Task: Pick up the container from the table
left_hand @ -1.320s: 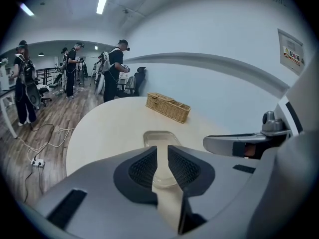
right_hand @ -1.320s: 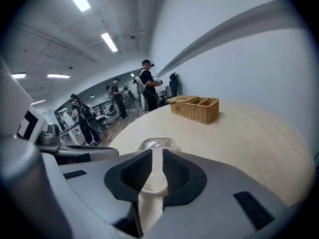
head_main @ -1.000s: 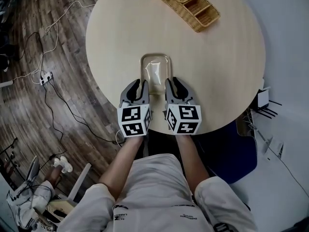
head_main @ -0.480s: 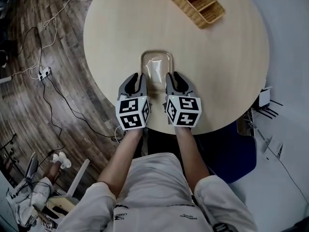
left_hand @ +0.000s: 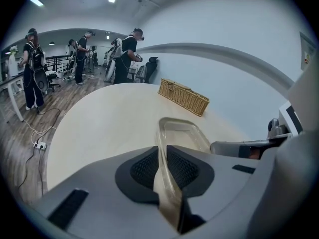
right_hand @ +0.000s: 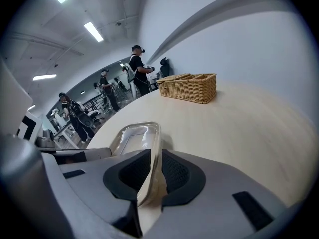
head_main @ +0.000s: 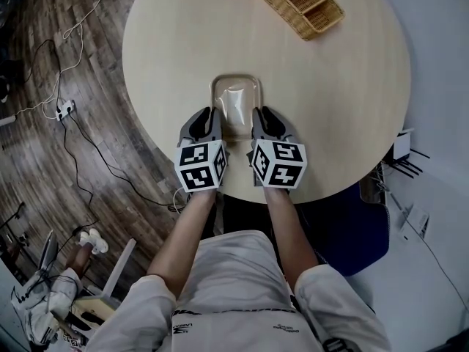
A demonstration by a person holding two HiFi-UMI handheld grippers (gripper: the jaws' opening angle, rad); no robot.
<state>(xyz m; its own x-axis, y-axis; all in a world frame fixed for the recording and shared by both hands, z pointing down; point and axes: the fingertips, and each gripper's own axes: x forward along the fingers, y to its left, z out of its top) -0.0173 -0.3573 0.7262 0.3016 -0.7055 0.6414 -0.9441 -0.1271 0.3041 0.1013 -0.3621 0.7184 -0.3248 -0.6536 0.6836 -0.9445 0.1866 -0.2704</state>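
Observation:
A clear rectangular container [head_main: 235, 104] sits near the front of the round light-wood table [head_main: 344, 86], between my two grippers. My left gripper [head_main: 212, 117] is shut on the container's left rim [left_hand: 162, 158]. My right gripper [head_main: 258, 117] is shut on its right rim [right_hand: 153, 158]. In the left gripper view the container [left_hand: 182, 133] stretches away from the jaws, with the right gripper's finger beside it. From the right gripper view the container [right_hand: 134, 136] looks empty and see-through. Whether it touches the table I cannot tell.
A wicker basket [head_main: 299, 2] with compartments stands at the table's far edge, also seen as a basket [left_hand: 183, 96] and a basket [right_hand: 189, 87]. Cables and a power strip [head_main: 64, 111] lie on the wood floor at left. People stand far back in the room.
Both grippers and the container have shifted slightly up the head view. The grip on the two rims looks the same.

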